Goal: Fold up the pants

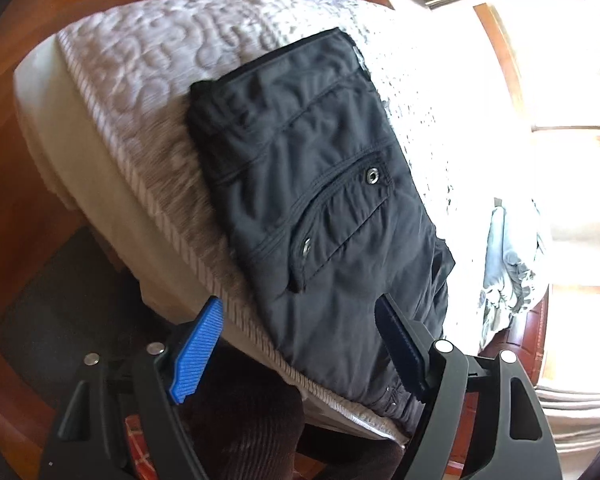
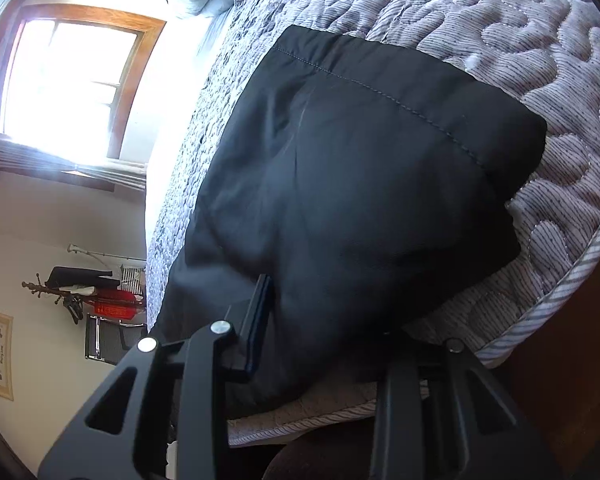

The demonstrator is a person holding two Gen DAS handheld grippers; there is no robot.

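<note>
**Left wrist and right wrist views: dark pants on the quilted bed, one end pinched**

Left wrist view, largest first. The bed (image 1: 148, 92), covered by a pale quilted spread, fills the field ahead of the jaws; wooden floor (image 1: 4, 208) lies to their left and a bright window (image 1: 560, 80) to their right. The pants (image 1: 312, 184), dark and already doubled into a long panel, run from far ahead of the jaws back to between them, the near end hanging over the mattress edge. A flapped pocket with a metal snap (image 1: 371, 176) sits ahead of the jaws, on the upper layer. The left gripper (image 1: 300, 344) stands wide, empty; its blue left pad (image 1: 198, 354) is off the bed, its right pad over the cloth, apparently not pressing.

Right wrist view. The pants (image 2: 360, 184) spread ahead of the jaws, the stitched hem (image 2: 400, 96) farthest off. The right gripper (image 2: 328, 344) is narrow, with a bulge of cloth rising between its fingers; the right finger is hidden by fabric. It appears to be pinching the near edge.

Step in hand, as judged: between folds, one end gripped and the other free. The next move calls for the left jaws to close on the near edge beside them, then for both ends to travel together toward the far end, keeping the layers aligned.
</note>
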